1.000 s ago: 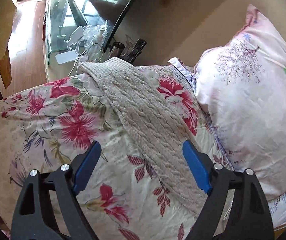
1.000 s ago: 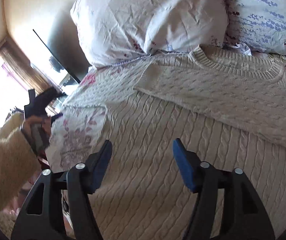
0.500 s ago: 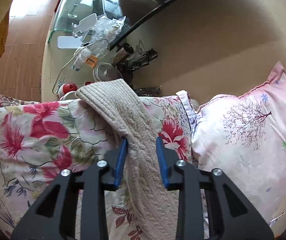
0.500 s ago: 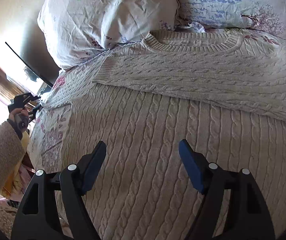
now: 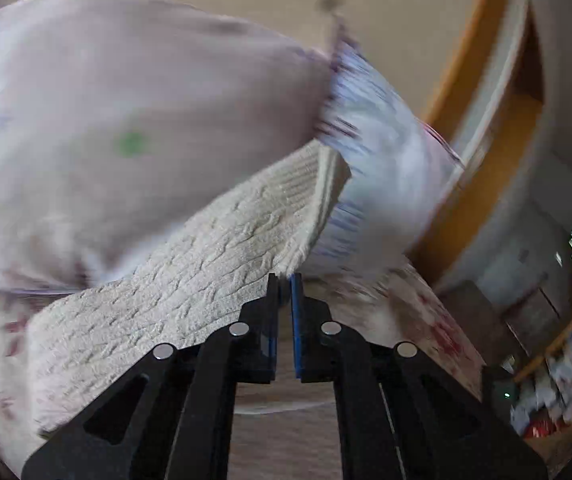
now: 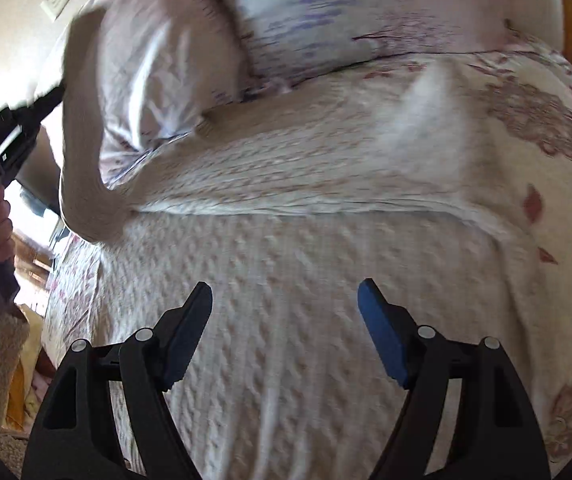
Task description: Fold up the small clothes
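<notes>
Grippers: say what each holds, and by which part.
Left gripper pinches the sweater's sleeve at its edge near the cuff. Right gripper is open, holding nothing.

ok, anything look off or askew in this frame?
Nothing damaged or spilled. The sweater sleeve is lifted off the bed, pinched in the left gripper, mid-fold. The right gripper hovers open over the sweater body. Both views are motion-blurred.
</notes>
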The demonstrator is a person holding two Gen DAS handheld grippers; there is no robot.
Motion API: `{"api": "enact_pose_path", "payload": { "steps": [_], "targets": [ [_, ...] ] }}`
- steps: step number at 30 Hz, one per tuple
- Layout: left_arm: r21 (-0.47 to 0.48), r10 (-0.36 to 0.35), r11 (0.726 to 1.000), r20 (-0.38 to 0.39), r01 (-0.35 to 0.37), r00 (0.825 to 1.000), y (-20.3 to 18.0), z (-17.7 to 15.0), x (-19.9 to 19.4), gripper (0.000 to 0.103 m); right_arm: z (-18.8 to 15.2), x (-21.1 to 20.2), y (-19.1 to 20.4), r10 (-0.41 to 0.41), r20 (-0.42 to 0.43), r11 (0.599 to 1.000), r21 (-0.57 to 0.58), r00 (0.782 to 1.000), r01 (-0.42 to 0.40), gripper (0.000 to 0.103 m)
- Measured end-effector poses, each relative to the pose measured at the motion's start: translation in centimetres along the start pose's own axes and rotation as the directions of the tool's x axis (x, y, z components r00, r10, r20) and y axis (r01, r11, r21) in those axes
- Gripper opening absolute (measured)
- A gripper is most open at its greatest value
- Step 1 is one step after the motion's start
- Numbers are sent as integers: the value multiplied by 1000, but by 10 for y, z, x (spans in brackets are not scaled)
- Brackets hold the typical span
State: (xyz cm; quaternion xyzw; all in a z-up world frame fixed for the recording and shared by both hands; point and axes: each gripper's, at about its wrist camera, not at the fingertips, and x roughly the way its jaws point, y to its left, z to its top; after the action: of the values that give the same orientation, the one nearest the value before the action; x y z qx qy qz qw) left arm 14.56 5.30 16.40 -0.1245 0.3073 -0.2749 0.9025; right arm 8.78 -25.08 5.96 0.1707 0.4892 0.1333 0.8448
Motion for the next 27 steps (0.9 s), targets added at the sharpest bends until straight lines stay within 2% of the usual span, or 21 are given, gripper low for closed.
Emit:
{"api": "enact_pose_path", "payload": {
  "steps": [1,2,4,5,6,7,8,9,12,13,15,18,20,21,23,24,26,27],
  "targets": [
    [33,-49,998,-61,51,997,-29,-6,25,30,-1,-4,-10,-21,6,1000,19,1000,21,77],
    [75,-89,992,-140,101,986,-61,-16,52,38,-1,-7,-18,-41,8,999,35,999,40,77],
    [141,-92,982,-215,124,972,-91,-34,74,39,-2,-21,-34,-86,26,994,65,996,84,77],
    [159,-72,981,-219,108,973,-92,-40,72,41,-4,-30,-41,-100,46,992,77,994,96,77],
    [162,-42,984,-207,77,977,-85,-45,64,52,-5,-40,-49,-111,67,990,90,992,105,77],
    [154,0,988,-187,29,982,-70,-50,51,63,-7,-52,-59,-127,88,987,109,988,117,77],
    [135,64,990,-167,-41,984,-51,-56,36,66,-9,-60,-66,-136,96,985,124,986,123,77],
    [107,123,989,-162,-106,979,-33,-63,24,66,-12,-66,-74,-141,97,982,141,985,126,77],
    [-26,271,959,-213,-283,939,31,-91,-24,66,-24,-81,-102,-124,63,971,213,990,108,76],
    [-72,303,942,-235,-328,924,49,-104,-41,66,-30,-83,-113,-95,38,967,241,995,83,72],
    [-164,320,914,-274,-371,907,71,-135,-71,64,-44,-82,-124,-56,-21,958,282,998,59,64],
    [-279,287,882,-321,-379,903,84,-172,-96,64,-65,-74,-136,58,-123,940,341,991,-13,55],
    [-329,237,875,-351,-356,906,81,-195,-103,61,-74,-76,-140,118,-135,933,354,984,-63,49],
    [-349,208,872,-369,-342,906,77,-208,-109,56,-78,-77,-140,146,-142,926,367,979,-85,42],
    [-366,165,878,-370,-307,914,68,-225,-117,50,-91,-74,-143,239,-176,897,416,955,-148,34],
    [-385,126,879,-381,-281,916,64,-230,-116,43,-96,-74,-142,264,-186,889,426,946,-165,30],
    [-416,81,873,-391,-255,917,56,-240,-120,38,-106,-73,-142,325,-210,869,452,922,-203,27],
    [-438,49,866,-406,-241,913,55,-245,-119,31,-111,-71,-140,354,-225,859,462,908,-221,26]
  ]
}}
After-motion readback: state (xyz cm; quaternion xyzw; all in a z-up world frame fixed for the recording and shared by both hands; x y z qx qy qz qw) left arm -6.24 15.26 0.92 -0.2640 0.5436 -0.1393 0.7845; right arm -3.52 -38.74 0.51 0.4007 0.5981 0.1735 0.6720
